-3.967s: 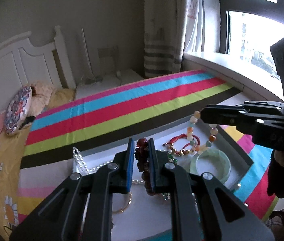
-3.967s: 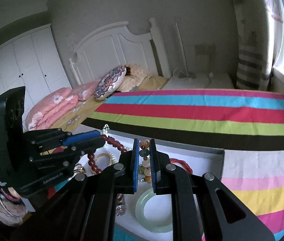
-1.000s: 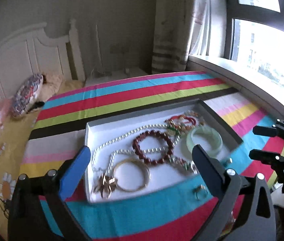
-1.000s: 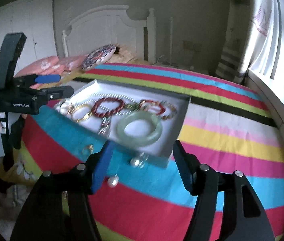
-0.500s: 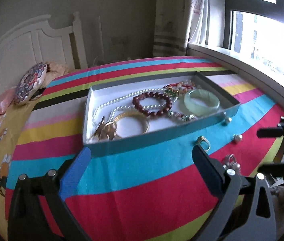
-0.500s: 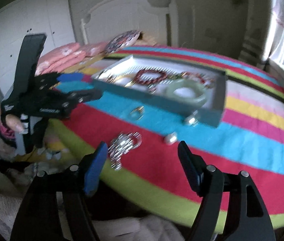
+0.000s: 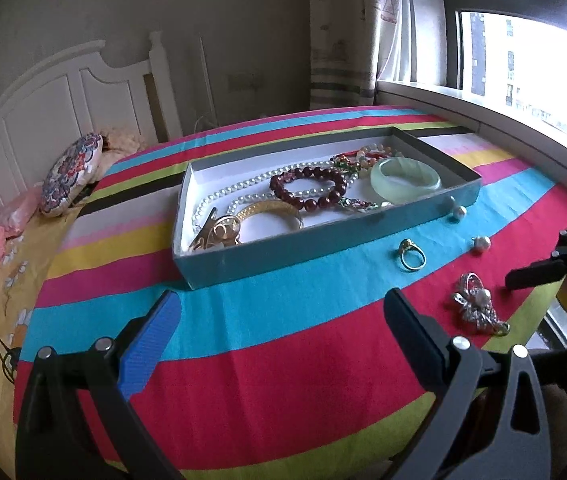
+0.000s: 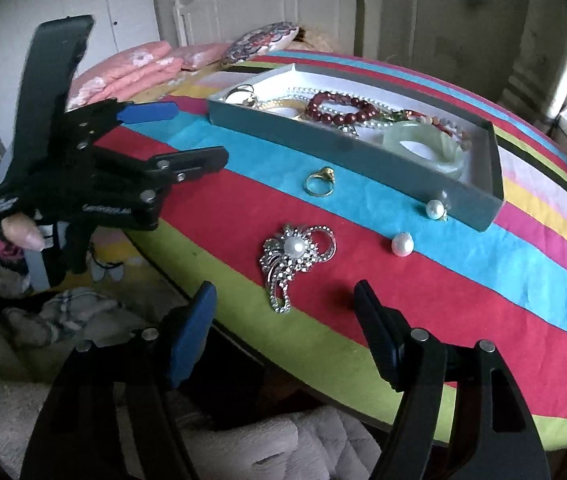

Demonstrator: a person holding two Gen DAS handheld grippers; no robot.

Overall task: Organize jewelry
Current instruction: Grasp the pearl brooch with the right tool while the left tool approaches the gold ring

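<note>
Jewelry everywhere on this striped bed, and both claws hang over its near edge with nothing in them. Left claw has its jaws spread wide over the red and blue stripes, empty. Right claw is spread too, having just been widening, and nothing sits between its jaws; the brooch lies on the red and green stripes just ahead of them, untouched.

Over to the box: grey-blue walls, white inside, and well stocked. A dark red bead bracelet lies in the middle, a pale green bangle at the window end, a gold bangle and a gold clip at the headboard end, with a pearl strand running between them and some mixed beads at the back.

Outside the box, on the blue stripe, a gold ring lies alone. One pearl lies right against the box's front wall, a second pearl just beside it on the red stripe. A thumb shows on the left claw's handle.
</note>
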